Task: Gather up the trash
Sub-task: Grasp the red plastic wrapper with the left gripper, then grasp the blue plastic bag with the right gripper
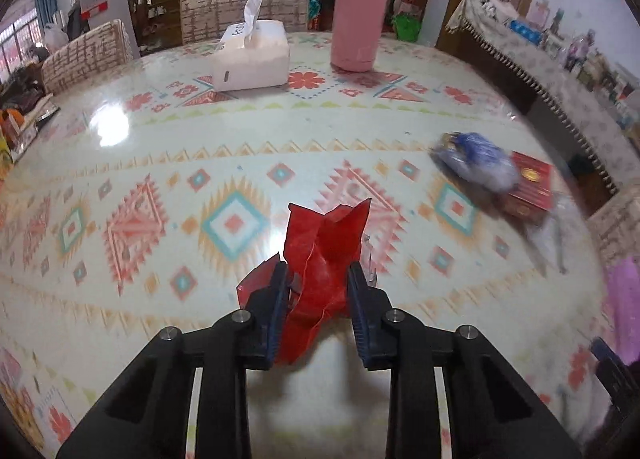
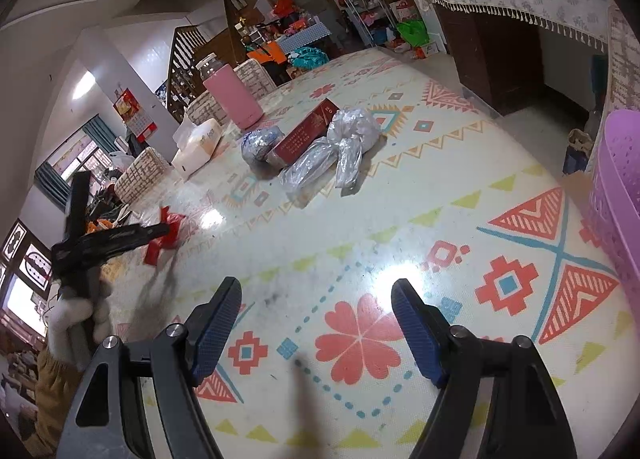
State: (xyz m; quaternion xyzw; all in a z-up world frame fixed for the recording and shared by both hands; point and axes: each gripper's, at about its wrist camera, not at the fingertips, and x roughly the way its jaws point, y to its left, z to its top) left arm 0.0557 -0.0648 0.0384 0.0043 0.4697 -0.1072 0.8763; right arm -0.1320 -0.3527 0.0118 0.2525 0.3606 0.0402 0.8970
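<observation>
The red wrapper [image 1: 320, 259] sits crumpled between the pads of your left gripper [image 1: 318, 283], which is clamped on its lower half while the top juts up free. Its lowest fold disappears behind the pads, so you cannot tell whether it touches the counter [image 1: 160, 147]. In the right wrist view that gripper reaches in from the left edge, with a white-gloved hand [image 2: 76, 319] on its handle, and most of the wrapper is covered by it there.

Your right gripper [image 2: 316, 323] hangs over a bare, patterned stretch of counter with its jaws apart and nothing between them.

Farther back lies the rest of the trash: a red carton [image 2: 306, 133] with crinkled clear plastic bags [image 2: 344, 147] against it and a blue-and-silver wad [image 2: 258, 145] just beside its end. In the left wrist view this cluster is smeared by blur, and only colours come through.

A purple perforated basket [image 2: 618, 195] is cut off by the right edge, so its inside is hidden. Behind the trash stand a pink bottle [image 1: 358, 23] and a white tissue pack [image 1: 252, 59], well apart from your grippers.
</observation>
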